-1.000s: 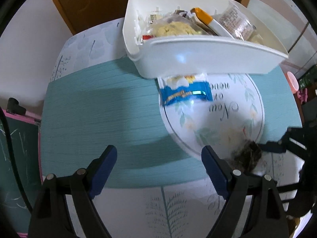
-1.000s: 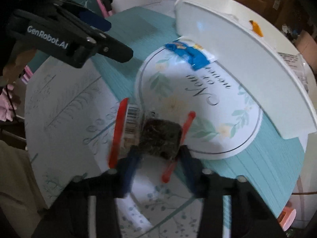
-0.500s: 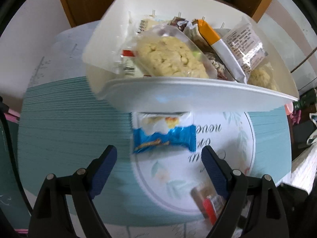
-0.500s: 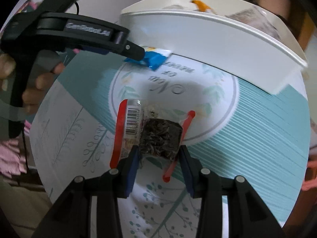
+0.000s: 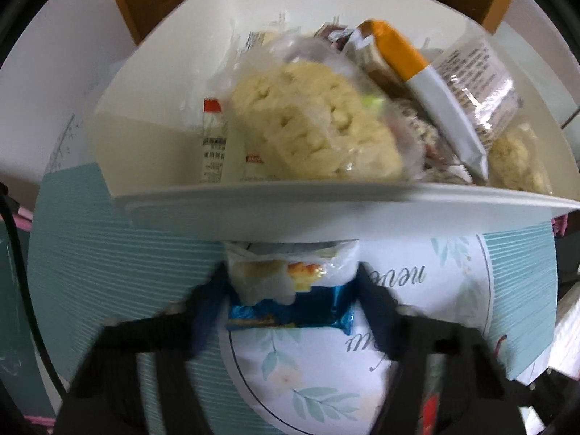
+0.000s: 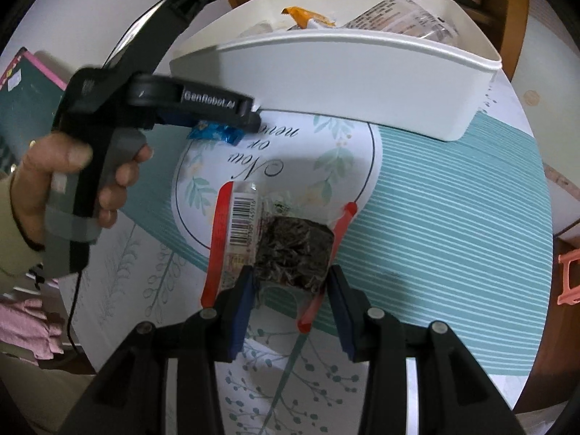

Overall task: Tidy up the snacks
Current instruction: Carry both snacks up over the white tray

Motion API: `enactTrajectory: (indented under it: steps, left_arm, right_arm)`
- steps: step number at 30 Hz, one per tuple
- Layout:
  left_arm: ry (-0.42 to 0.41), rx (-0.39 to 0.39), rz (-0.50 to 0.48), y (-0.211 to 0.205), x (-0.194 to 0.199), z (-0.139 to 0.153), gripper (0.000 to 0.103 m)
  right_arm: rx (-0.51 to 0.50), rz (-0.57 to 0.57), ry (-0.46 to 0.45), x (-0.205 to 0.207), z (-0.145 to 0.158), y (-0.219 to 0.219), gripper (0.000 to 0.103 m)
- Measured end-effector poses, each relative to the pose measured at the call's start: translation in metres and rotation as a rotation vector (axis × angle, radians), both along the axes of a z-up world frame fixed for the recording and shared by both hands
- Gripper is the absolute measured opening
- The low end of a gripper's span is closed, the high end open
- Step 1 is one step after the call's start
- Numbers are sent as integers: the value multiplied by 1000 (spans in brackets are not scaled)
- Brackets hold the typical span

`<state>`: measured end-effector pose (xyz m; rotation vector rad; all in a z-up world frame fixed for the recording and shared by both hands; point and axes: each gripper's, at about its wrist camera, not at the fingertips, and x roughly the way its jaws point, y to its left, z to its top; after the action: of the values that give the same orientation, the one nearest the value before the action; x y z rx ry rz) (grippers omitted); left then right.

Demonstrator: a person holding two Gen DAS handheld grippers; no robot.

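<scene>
A white bin point(image 5: 275, 214) full of wrapped snacks stands at the back of the round table; it also shows in the right wrist view point(image 6: 348, 83). A blue-and-white snack packet point(image 5: 290, 301) lies on the mat just in front of the bin. My left gripper point(image 5: 290, 297) has closed in around this packet, a finger at each side, blurred. In the right wrist view the left gripper point(image 6: 203, 112) sits over the blue packet point(image 6: 214, 132). My right gripper point(image 6: 290, 279) is shut on a dark snack in a clear red-edged wrapper point(image 6: 290, 250), held above the mat.
A teal striped mat with a white round centre point(image 6: 453, 235) covers the table. A green board with a pink edge point(image 6: 25, 83) stands at the left. A peach-coloured object point(image 6: 569, 275) is past the table's right edge.
My left gripper moved forward to the bin and its fingers closed in on the blue packet. My right gripper lifted the dark snack and turned toward the bin.
</scene>
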<state>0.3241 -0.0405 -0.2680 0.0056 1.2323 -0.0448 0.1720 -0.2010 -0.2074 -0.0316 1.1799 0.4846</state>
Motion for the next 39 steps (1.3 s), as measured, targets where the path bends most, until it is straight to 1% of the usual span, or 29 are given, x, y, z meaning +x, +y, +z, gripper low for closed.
enactTrajectory:
  steps: [1, 4, 6, 9, 10, 16, 19, 20, 23, 24, 26, 29, 32, 33, 35, 36, 39]
  left_arm:
    - [-4, 4, -12, -1, -2, 1, 44]
    - [-9, 17, -16, 0, -5, 3, 42]
    - [-10, 13, -9, 4, -9, 7, 42]
    - [-15, -6, -2, 20, -25, 17, 42]
    - [-29, -9, -6, 17, -35, 29, 42]
    - [-92, -28, -34, 24, -55, 86, 42]
    - [-127, -29, -49, 18, -55, 115, 42]
    - [-141, -33, -54, 25, -61, 127, 42]
    - [-188, -34, -67, 23, -58, 158, 42]
    - [-204, -34, -70, 21, -57, 168, 42]
    - [-238, -32, -76, 21, -54, 188, 42]
    - [-283, -31, -83, 19, -45, 209, 42]
    - [-320, -31, -88, 17, -37, 228, 42]
    - [-330, -29, -89, 17, -34, 232, 42]
    - [-350, -25, -90, 15, -27, 241, 42]
    - [-361, -22, -90, 14, -22, 246, 42]
    - [-385, -14, -88, 11, -14, 256, 42]
  right_arm:
    - [4, -3, -2, 0, 4, -2, 41]
    - [15, -11, -14, -4, 8, -3, 41]
    - [25, -15, -24, -3, 16, -6, 41]
    - [42, -21, -41, -1, 28, -15, 41]
    - [47, -23, -42, 0, 33, -14, 41]
    - [93, -39, -93, -1, 67, -15, 41]
    - [124, -52, -124, 2, 85, -15, 41]
    - [136, -59, -144, 3, 95, -16, 41]
    - [159, -71, -191, 11, 112, -11, 41]
    - [164, -77, -209, 18, 112, -2, 41]
    - [177, -85, -246, 24, 130, -1, 41]
    - [194, -92, -296, 36, 155, 3, 41]
    - [174, -118, -332, 50, 176, 6, 41]
    - [172, -124, -341, 57, 178, 8, 41]
    - [159, -137, -375, 66, 192, 9, 41]
    - [152, -140, -386, 70, 193, 13, 41]
    - [117, -160, -426, 83, 207, 18, 41]
